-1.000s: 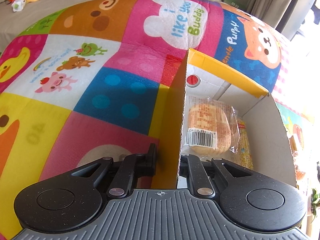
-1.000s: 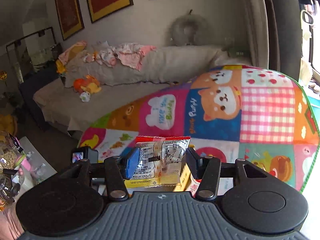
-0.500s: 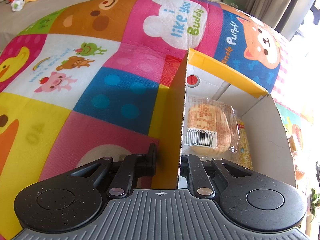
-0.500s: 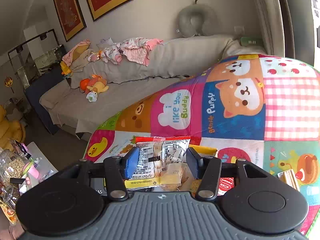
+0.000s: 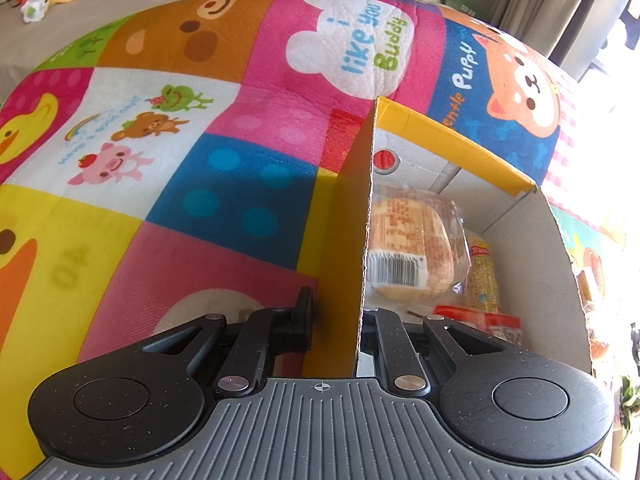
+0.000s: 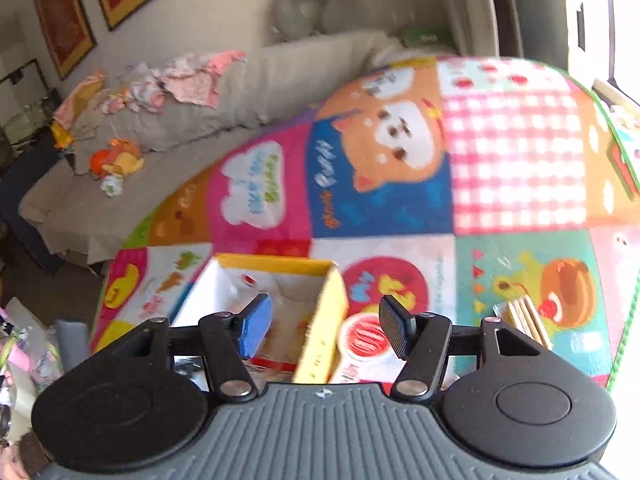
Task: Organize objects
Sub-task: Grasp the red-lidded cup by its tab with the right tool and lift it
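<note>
My left claw is pinched on the near wall of the cardboard box, one finger outside, the other inside, both pressed against the cardboard. The box is yellow outside, plain white inside, and sits on the cartoon play mat. Inside it, just past the gripped wall, there's a clear pack of round cakes with a barcode sticker facing up, a yellow snack pack tucked right beside it against the far wall, and a red-edged wrapper lying at the near end by my inside finger.

My right claw is spread wide with nothing between the fingers. It hangs over the box's right-hand wall, blue pad over the inside of the box, black ribbed pad over the mat outside. This view is motion-blurred, so the stuff in the box is just smears of red and orange from here. Just outside that wall a round tub with a red lid lies on the mat, touching or nearly touching the box, can't say which. Further right on the mat is a pack of what look like wafers. Behind the mat there's a grey sofa with an orange plush toy on it.
</note>
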`<state>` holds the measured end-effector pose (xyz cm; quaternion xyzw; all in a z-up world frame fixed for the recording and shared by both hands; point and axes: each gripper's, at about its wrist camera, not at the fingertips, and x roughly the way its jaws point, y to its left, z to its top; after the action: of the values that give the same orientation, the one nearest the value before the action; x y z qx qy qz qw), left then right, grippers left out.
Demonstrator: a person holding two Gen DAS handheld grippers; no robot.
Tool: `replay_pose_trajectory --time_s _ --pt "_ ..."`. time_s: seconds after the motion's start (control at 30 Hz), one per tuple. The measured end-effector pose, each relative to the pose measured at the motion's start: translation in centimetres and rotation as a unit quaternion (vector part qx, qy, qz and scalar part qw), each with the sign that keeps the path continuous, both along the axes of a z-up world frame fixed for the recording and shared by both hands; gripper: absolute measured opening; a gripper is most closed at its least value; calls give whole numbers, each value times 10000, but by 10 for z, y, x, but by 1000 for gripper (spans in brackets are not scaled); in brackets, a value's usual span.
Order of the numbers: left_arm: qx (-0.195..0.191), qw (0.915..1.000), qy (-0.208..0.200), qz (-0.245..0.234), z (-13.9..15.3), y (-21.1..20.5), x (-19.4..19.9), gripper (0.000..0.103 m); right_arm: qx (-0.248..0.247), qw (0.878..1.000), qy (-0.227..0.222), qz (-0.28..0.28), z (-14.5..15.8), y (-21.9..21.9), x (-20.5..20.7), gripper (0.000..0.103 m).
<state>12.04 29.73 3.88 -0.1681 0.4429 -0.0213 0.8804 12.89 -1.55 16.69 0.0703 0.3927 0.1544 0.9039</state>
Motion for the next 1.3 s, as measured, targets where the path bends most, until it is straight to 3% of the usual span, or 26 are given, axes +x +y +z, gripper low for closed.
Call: replay_pose_trajectory --time_s 0.2,0.53,0.8,0.93,1.3 --pt "7 10000 1 0 0 0 0 14 34 9952 957 -220 -65 -12 30 60" --pt "12 10000 2 -1 0 0 0 14 144 9882 1515 -178 -114 1 57 60" --pt "13 10000 4 -5 0 -1 0 14 47 9895 1433 -178 -118 -1 62 60" --pt "6 10000 3 -8 0 -1 0 14 -517 9897 1276 -381 -121 -11 60 60" --pt "-3 10000 6 -11 0 -1 0 14 154 9955 924 129 -118 -17 51 60"
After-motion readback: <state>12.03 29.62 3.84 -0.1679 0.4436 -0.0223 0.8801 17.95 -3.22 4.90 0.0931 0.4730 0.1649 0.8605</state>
